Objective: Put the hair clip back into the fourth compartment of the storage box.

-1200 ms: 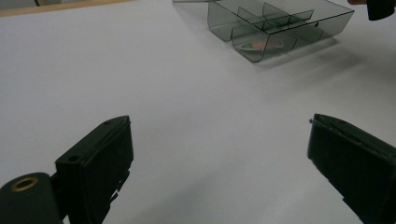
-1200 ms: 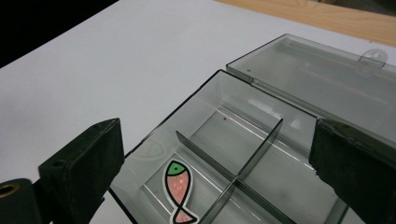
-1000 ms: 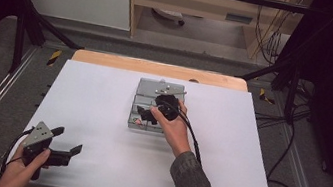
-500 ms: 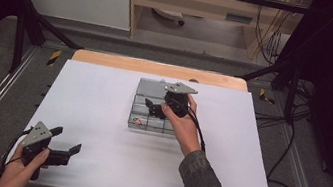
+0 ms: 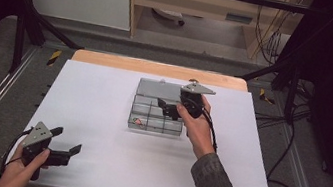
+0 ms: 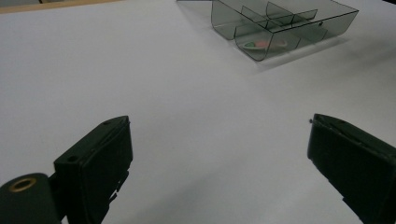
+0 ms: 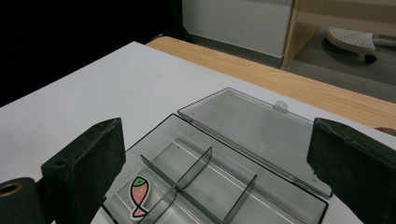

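Right gripper (image 5: pixel 168 108) lifted off clear plastic box (image 5: pixel 150 119); fingers spread.

A compartment box (image 5: pixel 157 115) is set on the table (image 5: pixel 103 93), slightly right of centre toward the far side, with its lid (image 5: pixel 157 89) laid flat behind it. A fish sticker (image 5: pixel 137 122) is held in its near-left compartment. The right gripper (image 5: pixel 168 109) is positioned above the box's right part, and the left gripper (image 5: pixel 67 146) at the near-left corner, well apart.

compartment box (image 7: pixel 243 186) cropped at bottom edge, fish sticker (image 5: pixel 138 122) tiny
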A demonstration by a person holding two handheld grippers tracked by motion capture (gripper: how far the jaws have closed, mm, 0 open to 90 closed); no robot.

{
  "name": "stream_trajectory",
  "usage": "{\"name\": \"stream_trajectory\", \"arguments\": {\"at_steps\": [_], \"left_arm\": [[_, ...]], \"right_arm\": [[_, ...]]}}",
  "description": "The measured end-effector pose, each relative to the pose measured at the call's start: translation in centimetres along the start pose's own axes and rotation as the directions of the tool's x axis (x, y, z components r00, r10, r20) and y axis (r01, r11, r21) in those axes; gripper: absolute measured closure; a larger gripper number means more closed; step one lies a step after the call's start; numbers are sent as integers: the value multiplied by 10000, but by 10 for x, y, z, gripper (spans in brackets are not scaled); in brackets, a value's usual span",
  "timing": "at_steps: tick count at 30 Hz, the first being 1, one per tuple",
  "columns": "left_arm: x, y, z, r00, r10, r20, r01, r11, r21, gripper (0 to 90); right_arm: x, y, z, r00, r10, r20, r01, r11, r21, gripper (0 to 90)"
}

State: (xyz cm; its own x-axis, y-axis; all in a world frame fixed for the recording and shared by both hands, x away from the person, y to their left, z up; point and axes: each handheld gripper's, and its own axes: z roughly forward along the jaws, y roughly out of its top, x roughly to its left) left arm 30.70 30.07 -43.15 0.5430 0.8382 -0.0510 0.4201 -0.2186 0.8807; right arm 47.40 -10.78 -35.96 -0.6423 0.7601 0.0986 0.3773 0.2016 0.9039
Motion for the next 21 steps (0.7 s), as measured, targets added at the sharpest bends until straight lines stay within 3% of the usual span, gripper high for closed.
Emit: {"name": "stream_trajectory", "arguments": {"at_steps": [21], "left_arm": [[0,0,0,10000,-39,-36,39,10000,-5,60]], "right_arm": [[-19,-12,-39,9985,554,43,-552,9975,-444,31]]}}
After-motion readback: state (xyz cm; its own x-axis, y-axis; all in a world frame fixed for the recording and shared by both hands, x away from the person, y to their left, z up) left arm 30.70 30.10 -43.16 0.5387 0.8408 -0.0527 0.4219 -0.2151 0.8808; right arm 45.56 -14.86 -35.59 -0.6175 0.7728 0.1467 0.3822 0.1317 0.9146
